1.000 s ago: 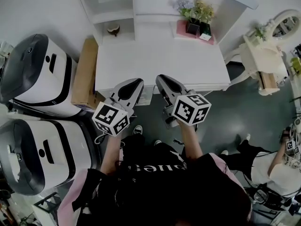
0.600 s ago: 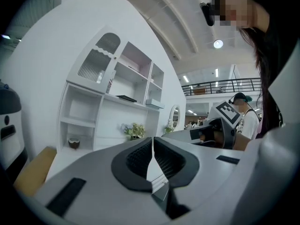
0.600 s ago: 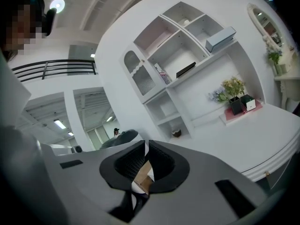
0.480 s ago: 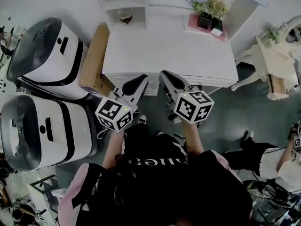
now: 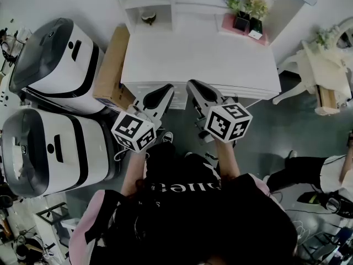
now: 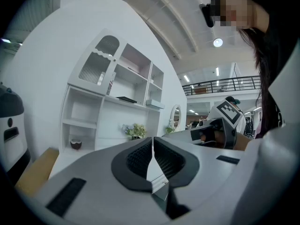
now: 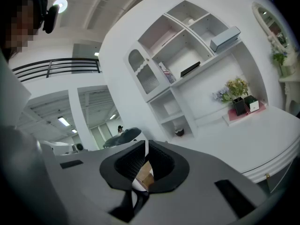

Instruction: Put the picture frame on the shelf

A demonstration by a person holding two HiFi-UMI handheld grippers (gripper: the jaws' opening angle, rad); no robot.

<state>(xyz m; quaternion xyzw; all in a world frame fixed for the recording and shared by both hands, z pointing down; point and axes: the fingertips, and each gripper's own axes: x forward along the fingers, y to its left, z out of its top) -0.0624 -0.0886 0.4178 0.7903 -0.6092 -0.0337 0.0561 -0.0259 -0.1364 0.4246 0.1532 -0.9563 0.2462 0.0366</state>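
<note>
Both grippers hover side by side over the front edge of the white table (image 5: 198, 59). My left gripper (image 5: 165, 89) is shut and holds nothing; its own view shows the pads of the left gripper (image 6: 152, 140) together. My right gripper (image 5: 193, 85) is likewise shut and empty, seen as the right gripper (image 7: 146, 145) in its own view. The white shelf unit (image 5: 144, 3) stands at the table's far side, also visible as the shelf (image 6: 117, 97) and the shelf (image 7: 180, 76). A small white square item (image 5: 255, 35), perhaps the picture frame, stands beside the plant pots (image 5: 242, 21).
Two large white-and-grey machines (image 5: 52, 65) (image 5: 49, 153) stand at the left, with a cardboard box (image 5: 110, 70) against the table. A brown bowl (image 5: 147, 19) sits in a low shelf cubby. A white dressing stand (image 5: 320, 65) and a person's legs (image 5: 309, 170) are at the right.
The view has shifted a little, so the table sits slightly higher and further right. Both grippers keep their place at the table's front edge. The person at lower right has moved.
</note>
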